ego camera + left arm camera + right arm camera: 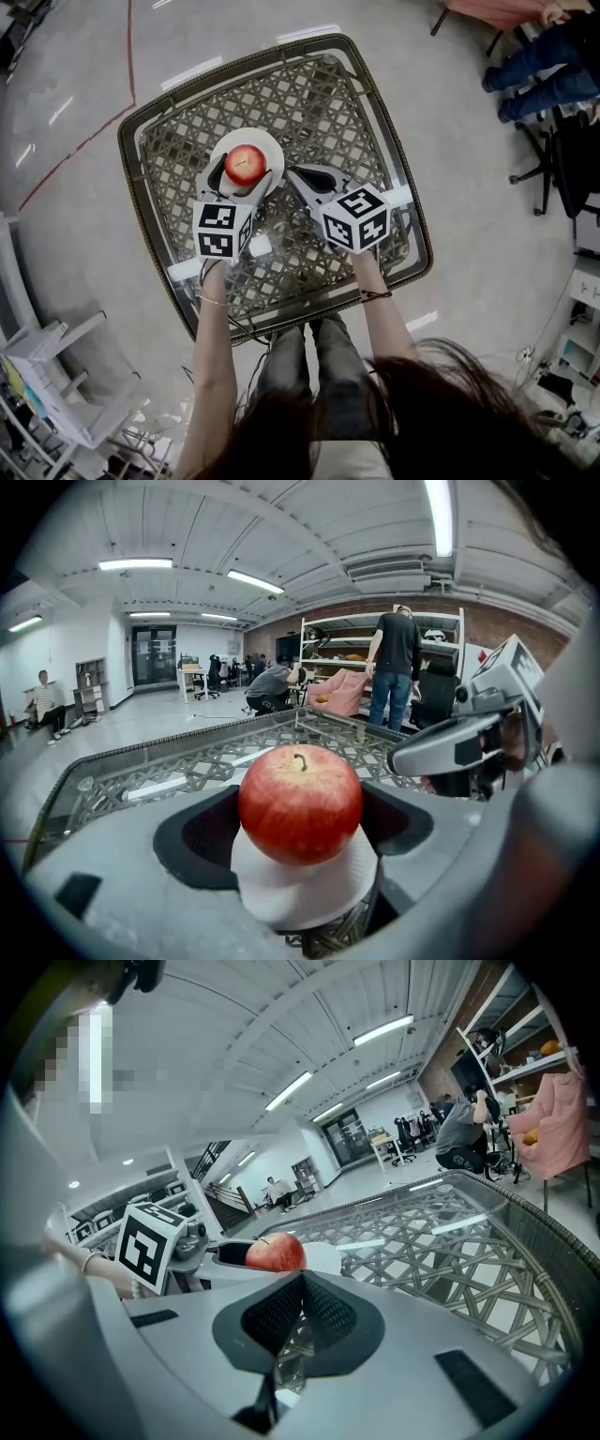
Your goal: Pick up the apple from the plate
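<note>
Sitting upright on a small white plate (272, 142), toward the far left part of a glass-topped lattice table (375, 141): a red apple (245, 165). Resting near the plate's middle, not yet lifted.

Straddling the apple with the left gripper (242, 187), spread wide, with a dark pad (202, 841) lying just beside each flank of the fruit. Not seeming to press on the skin, going by the left gripper view, so counting as open around it and not as gripping.

Hovering just to the right of the plate with the right gripper (298, 176), pinched fully together on nothing.

Probably handling as firm and fairly light, with smooth, waxy skin. Likely slipping under a weak pinch, rolling if nudged off centre, and bruising under a hard squeeze. Best taking hold across the widest band at mid-height, on opposite sides, well clear of the plate's rim.

Being nearly round, showing no real long axis. Standing with the stem-to-base line vertical, with the stem pointing up and curling slightly. Offering much the same width from any side, so needing no particular turn of the wrist.
</note>
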Motion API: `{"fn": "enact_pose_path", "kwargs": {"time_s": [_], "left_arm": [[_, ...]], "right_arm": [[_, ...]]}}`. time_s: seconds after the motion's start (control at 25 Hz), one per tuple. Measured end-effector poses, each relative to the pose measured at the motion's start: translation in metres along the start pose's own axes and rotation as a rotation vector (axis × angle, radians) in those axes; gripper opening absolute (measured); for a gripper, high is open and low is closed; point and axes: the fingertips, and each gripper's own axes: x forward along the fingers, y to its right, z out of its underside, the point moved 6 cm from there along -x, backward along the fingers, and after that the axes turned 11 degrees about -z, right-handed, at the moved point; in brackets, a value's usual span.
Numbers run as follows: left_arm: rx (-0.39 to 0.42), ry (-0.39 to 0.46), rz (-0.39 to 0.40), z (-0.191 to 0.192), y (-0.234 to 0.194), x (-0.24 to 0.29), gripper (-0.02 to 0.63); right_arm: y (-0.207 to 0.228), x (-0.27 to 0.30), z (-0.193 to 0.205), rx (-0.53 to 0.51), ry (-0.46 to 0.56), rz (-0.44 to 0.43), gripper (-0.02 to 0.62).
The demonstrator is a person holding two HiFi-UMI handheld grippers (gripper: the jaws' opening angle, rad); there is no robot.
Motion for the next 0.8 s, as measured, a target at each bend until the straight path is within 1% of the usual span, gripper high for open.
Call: {"fn": "enact_pose_path", "kwargs": {"time_s": [0.4, 0.8], "left_arm": [[-0.018, 0.02, -0.011, -0.009, -0.002, -0.008, 0.405], [-0.031, 0.06, -0.016, -0.03, 0.009, -0.044, 0.405]], "right_arm": [[-0.004, -0.002, -0.006, -0.011, 0.007, -0.001, 0.009], [-0.028, -0.018, -0.018, -0.027, 0.026, -0.002, 0.009]]}}
